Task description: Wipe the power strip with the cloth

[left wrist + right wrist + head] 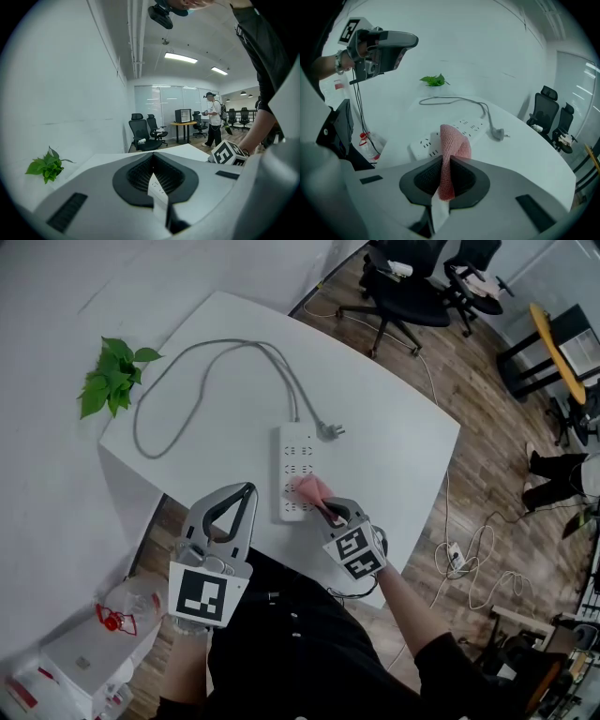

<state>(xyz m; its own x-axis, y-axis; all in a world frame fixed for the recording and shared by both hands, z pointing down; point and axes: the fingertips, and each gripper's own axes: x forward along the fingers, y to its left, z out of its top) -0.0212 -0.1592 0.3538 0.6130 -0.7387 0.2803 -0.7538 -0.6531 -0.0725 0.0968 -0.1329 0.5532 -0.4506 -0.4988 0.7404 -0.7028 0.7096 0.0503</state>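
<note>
A white power strip (295, 471) lies on the white table (403, 456). Its grey cord (187, 362) loops to the far left and ends in a plug (329, 431) beside the strip. My right gripper (329, 513) is shut on a pink cloth (312, 489), which hangs over the strip's near end. In the right gripper view the cloth (451, 154) sticks up between the jaws of my right gripper (447, 161), with the strip (450, 133) just beyond. My left gripper (247, 491) is held up over the table's near edge, left of the strip, shut and empty. Its own view shows the left gripper (152, 158) with jaws together.
A green plant (113, 377) sits at the table's far left corner. Black office chairs (405, 285) stand beyond the table. On the floor are white cables (469, 559) to the right and plastic bags and a box (103, 634) to the left. A person (215, 118) stands far off.
</note>
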